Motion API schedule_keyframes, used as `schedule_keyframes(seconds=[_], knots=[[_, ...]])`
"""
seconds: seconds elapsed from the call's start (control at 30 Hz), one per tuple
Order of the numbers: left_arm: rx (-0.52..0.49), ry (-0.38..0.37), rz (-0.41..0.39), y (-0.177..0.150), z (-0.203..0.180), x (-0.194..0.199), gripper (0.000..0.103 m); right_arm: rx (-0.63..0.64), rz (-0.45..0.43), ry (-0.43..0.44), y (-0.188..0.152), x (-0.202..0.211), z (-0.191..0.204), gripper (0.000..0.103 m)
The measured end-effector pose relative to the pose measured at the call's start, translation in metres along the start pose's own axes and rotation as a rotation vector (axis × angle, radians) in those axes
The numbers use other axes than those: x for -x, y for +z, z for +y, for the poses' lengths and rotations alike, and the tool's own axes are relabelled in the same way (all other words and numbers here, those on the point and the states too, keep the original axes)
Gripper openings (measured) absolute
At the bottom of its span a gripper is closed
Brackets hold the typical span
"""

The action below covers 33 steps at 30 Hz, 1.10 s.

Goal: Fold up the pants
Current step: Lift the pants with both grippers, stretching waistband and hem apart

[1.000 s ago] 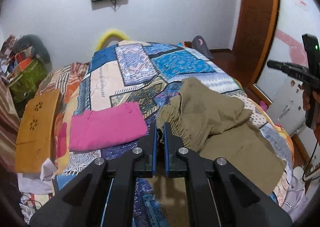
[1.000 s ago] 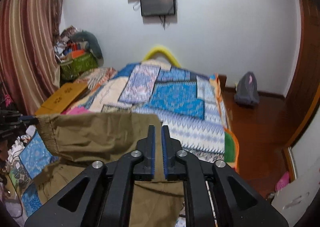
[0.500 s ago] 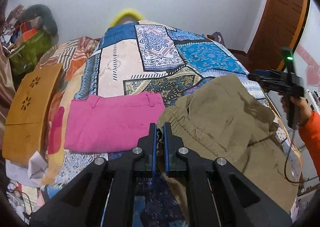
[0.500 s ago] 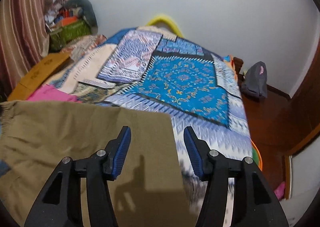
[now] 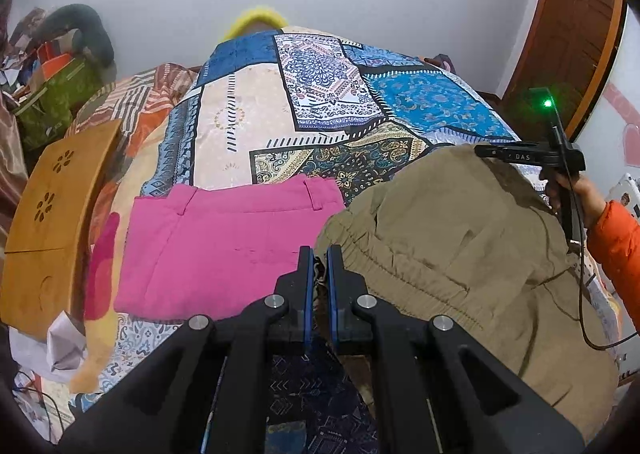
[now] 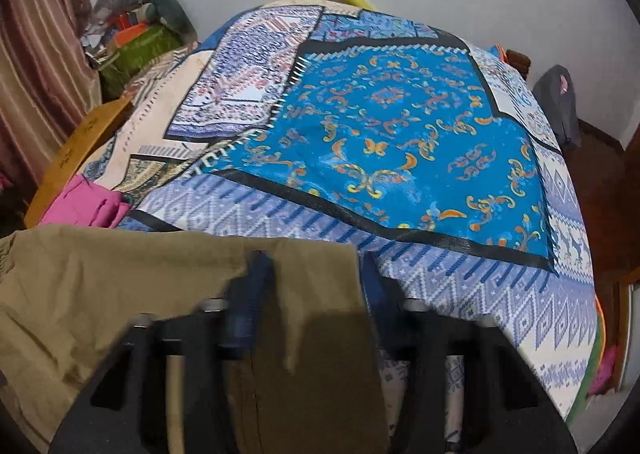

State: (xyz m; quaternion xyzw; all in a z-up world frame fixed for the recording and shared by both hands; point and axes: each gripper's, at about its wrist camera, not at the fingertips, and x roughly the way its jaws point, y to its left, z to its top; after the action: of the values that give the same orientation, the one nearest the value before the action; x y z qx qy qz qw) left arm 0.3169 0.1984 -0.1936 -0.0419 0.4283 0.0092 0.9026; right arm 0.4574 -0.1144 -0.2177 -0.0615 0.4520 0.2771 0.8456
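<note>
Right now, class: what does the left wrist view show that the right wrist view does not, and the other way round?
Only the left wrist view: the left claw shut on the khaki pants' elastic waistband, the person's hand holding the right claw, a wooden door.
Only the right wrist view: the right claw open over the pants' edge, a grey bag on the floor.
Both: khaki pants, folded pink pants, patchwork bedspread.

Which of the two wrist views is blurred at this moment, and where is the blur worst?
Left wrist view: sharp, the left gripper and khaki pants crisp, only fisheye bending at the edges. Right wrist view: motion-smeared, worst on the right gripper and the pants edge; the bedspread is softer too.
</note>
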Motion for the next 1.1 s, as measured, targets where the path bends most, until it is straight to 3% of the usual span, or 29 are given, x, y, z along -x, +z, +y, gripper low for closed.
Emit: schedule_keyframes(seconds=[0.03, 0.27, 0.57, 0.77, 1.1], knots=[[0.000, 0.003, -0.001, 0.000, -0.001, 0.000, 0.006, -0.004, -0.002, 0.010, -0.001, 0.003, -0.001, 0.011], [0.013, 0.005, -0.014, 0.008, -0.005, 0.012, 0.006, -0.028, -0.124, -0.023, 0.002, 0.045, 0.004, 0.005], [-0.029, -0.035, -0.127, 0.028, -0.039, 0.079, 0.006, -0.062, -0.340, -0.015, -0.003, 0.181, 0.008, 0.005], [-0.065, -0.058, -0.170, 0.020, -0.061, 0.129, 0.006, -0.059, -0.423, -0.001, -0.037, 0.262, 0.024, 0.005], [-0.108, -0.072, -0.177, -0.032, -0.081, 0.187, 0.006, -0.056, -0.460, 0.019, -0.107, 0.320, 0.056, 0.005]])
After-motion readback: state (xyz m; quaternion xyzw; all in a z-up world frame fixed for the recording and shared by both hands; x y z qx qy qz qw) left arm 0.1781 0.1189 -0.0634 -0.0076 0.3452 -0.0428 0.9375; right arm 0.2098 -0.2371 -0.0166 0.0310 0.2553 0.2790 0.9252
